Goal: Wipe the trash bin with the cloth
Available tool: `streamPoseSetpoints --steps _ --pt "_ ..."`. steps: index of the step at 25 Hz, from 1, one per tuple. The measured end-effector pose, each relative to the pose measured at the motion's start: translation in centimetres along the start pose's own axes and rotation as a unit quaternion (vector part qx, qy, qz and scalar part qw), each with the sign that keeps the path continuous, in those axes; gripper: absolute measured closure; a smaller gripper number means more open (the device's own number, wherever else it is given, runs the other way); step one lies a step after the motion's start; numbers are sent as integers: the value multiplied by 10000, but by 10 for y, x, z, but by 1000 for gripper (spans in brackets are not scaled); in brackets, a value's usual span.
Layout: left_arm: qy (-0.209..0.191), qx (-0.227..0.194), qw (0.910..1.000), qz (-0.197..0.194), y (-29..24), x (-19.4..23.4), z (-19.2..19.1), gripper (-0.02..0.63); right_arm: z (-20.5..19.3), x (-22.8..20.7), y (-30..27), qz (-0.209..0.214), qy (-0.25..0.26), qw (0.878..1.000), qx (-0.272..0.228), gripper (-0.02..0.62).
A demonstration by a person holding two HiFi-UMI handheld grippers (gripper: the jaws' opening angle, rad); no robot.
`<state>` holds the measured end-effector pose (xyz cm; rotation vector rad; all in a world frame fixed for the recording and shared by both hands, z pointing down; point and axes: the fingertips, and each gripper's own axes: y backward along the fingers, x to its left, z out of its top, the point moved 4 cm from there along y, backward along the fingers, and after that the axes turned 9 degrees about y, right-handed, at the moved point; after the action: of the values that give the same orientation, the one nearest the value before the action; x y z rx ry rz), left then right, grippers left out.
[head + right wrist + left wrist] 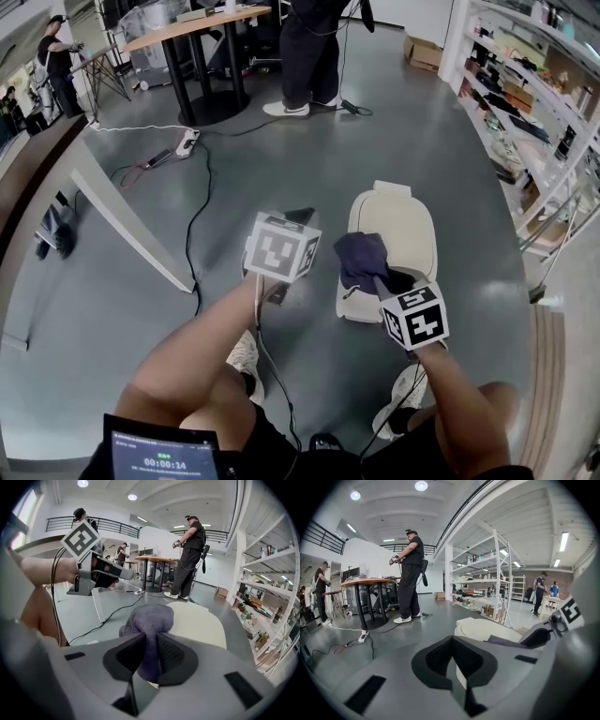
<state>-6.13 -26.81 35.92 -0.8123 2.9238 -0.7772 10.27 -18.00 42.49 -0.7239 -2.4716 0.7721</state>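
Grey workshop floor runs out ahead, crossed by a black cable, with shelving along the right. A cream trash bin stands on that floor just in front of the person's feet, with its lid shut.

The right gripper has its jaws pressed onto a dark cloth. One fold is pinched between them, and the rest is bunched into a soft lump that rests on the near left part of the lid. The cloth looks light and limp, so it will likely sag and drag rather than push. A deep pinch on a thick fold should keep it from slipping out during a stroke. The bin seems like light, smooth, hard plastic and may skid under pressure, so bracing its rim or side with the free tool would help.

The left gripper hovers just left of the bin, above the floor, with its jaws drawn together on nothing. Both bare forearms reach forward and down, the right one angled inward toward the lid.
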Motion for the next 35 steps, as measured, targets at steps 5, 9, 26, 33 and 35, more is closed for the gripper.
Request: streamPoseSetpoints --steps 5,9,26,33,35 --pt "-136 57 9999 -55 -4 -8 -3 604 -9 -9 7 9 -316 9995 -80 526" --pt "-233 102 9996 -107 -1 -13 -2 604 -12 -13 14 -57 -384 9992 -63 526" --pt "-460 181 9978 -440 -14 -50 3 604 -44 -47 45 -534 -680 9962 124 526" --pt "-492 194 9968 -594 -17 -65 7 604 -53 -53 53 -668 -755 9946 229 526" --pt "-519 200 9965 -624 -18 -69 6 604 -54 -54 54 -695 -783 9942 244 526"
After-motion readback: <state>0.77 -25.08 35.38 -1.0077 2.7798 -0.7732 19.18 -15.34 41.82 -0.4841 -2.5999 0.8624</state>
